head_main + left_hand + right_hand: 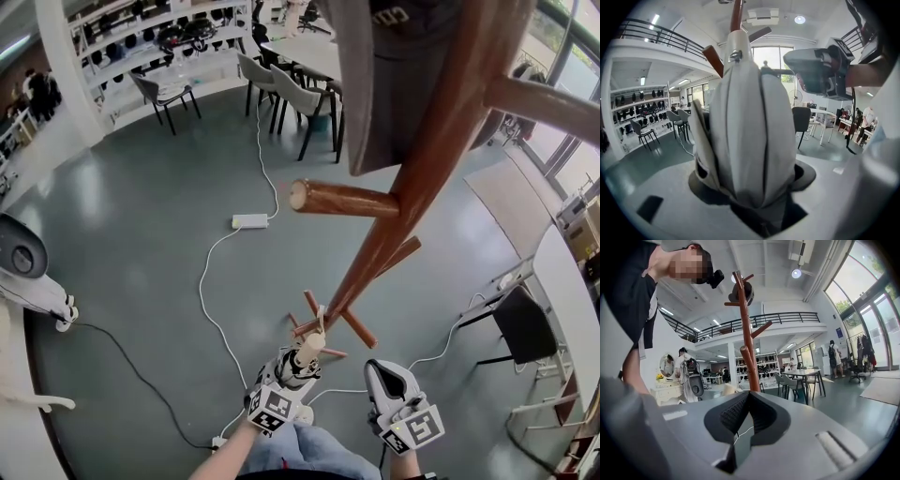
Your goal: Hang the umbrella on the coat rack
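Folded umbrella (750,140) held low beside the coat rack (403,206).
The left gripper (296,364) pinches the umbrella between wide-set jaws, its tip toward the pole. The right gripper (749,399) is pressed together, empty.

No legible words or numbers anywhere. Only coded square markers, black on white, on the left cube (275,409) and the right cube (417,429). White print on a dark garment (412,37) at the head view's top edge, cut off and unreadable.
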### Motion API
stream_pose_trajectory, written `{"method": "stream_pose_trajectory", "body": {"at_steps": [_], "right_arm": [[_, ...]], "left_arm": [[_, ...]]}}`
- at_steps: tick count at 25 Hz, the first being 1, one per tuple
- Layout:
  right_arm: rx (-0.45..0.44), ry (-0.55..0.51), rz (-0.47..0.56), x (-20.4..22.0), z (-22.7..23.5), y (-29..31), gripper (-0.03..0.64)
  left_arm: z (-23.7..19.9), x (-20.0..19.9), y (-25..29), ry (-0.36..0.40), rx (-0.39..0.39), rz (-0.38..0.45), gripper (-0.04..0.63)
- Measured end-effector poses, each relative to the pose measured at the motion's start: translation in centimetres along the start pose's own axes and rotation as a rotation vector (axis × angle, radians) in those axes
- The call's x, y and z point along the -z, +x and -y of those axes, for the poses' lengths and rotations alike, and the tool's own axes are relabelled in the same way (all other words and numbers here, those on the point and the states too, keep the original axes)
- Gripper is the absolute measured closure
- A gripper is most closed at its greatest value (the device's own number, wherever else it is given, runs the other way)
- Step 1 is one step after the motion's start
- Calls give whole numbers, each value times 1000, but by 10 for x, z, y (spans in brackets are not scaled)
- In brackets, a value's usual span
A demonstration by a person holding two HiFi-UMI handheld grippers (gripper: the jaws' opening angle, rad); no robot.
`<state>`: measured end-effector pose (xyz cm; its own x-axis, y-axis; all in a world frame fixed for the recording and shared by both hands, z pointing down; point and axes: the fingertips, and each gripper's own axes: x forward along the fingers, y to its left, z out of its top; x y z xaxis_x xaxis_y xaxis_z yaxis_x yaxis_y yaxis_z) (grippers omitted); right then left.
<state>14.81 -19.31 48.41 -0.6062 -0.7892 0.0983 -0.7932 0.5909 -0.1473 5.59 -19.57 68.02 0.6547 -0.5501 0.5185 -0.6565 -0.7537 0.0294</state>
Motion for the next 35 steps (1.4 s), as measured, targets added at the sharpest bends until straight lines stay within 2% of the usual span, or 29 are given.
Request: {"method": "stream_pose_trajectory", "body": {"at_steps": [3,14,26,31,35], "right_arm": [[-24,-4,6,3,-7,7,609],[-84,-24,3,13,-35,18,609],[-29,-12,23,29,-39,15,609],[-24,-8,24,26,-40,16,609],[-19,-9,23,23,-41,16,609]], "left_arm": [[1,18,3,-20,-9,-22,288],[17,76,2,-19,17,-108,282],[30,111,-3,-34,25,-151,259],[26,128,-4,-96,17,-195,244],[15,126,-2,-119,-7,-181,226]]}}
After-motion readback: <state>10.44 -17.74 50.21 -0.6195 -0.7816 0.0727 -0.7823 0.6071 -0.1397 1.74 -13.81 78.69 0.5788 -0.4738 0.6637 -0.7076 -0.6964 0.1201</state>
